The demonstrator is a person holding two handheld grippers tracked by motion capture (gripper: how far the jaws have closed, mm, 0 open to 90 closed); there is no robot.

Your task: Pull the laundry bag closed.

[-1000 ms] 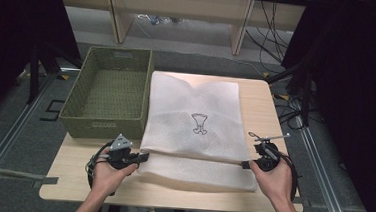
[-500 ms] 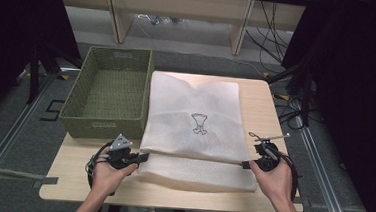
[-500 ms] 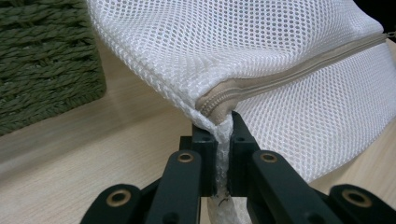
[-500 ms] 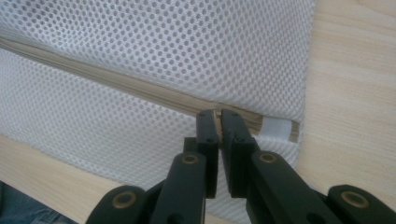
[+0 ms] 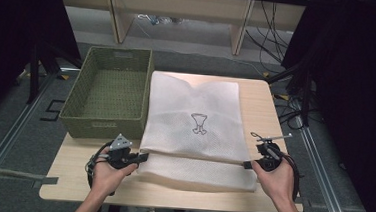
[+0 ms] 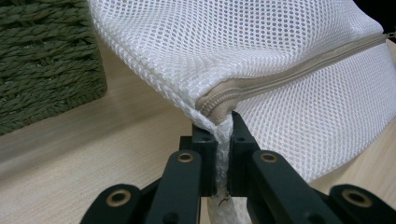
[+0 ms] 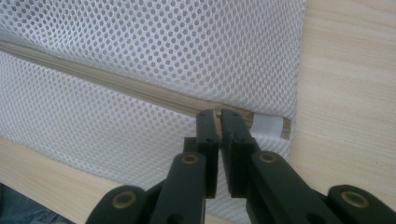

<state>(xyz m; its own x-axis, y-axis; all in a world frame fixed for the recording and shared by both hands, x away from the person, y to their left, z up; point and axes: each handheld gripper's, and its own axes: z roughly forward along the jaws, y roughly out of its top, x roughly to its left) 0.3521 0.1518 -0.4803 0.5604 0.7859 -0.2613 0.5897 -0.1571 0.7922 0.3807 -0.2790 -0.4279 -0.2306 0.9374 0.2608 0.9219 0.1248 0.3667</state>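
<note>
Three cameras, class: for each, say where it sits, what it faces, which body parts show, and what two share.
High view: above the person's side, looking forward and down on the table, mesh laundry bag and woven basket; both hands show.
Left gripper view: rides the left tongs, shut on the bag's corner by the zipper.
Right gripper view: rides the right tongs, pinching the zipper's other end.
Both gripper views share the zipper.

No readable words or brand names. White mesh laundry bag (image 5: pixel 195 121) has a small dark outline emblem (image 5: pixel 199 124) printed at its centre, no lettering. Floor (image 5: pixel 24 124) at 9 o'clock of the table carries a dark marking resembling a 5 (image 5: pixel 51 110).
</note>
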